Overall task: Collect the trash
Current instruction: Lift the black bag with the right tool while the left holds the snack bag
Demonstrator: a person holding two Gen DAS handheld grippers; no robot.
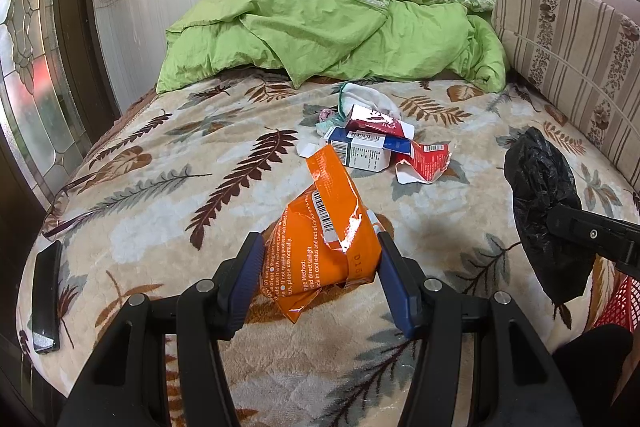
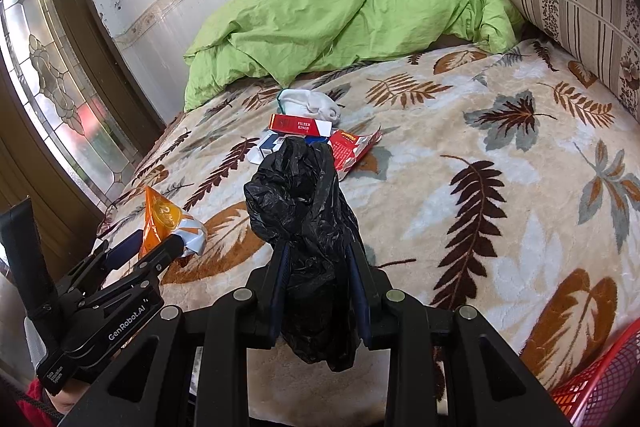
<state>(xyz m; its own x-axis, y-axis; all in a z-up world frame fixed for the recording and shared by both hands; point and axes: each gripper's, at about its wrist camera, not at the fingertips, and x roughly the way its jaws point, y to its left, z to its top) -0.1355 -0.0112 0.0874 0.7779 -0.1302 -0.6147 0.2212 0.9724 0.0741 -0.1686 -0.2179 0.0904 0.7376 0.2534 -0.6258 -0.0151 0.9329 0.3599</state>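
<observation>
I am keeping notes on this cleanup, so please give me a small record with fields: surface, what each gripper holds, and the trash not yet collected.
surface: leaf-patterned beige blanket on a bed
left gripper: jaws shut on crumpled orange foil snack wrapper
right gripper: jaws shut on crumpled black plastic bag
trash left: red cigarette pack, blue-and-white carton, torn red packet, piled mid-bed

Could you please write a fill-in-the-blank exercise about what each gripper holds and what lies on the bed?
1. The left gripper is shut on an ____ wrapper.
2. The right gripper is shut on a crumpled ____ plastic bag.
3. The red pack in the trash pile reads "FILTER ____".

Missing words: orange; black; KINGS
</observation>
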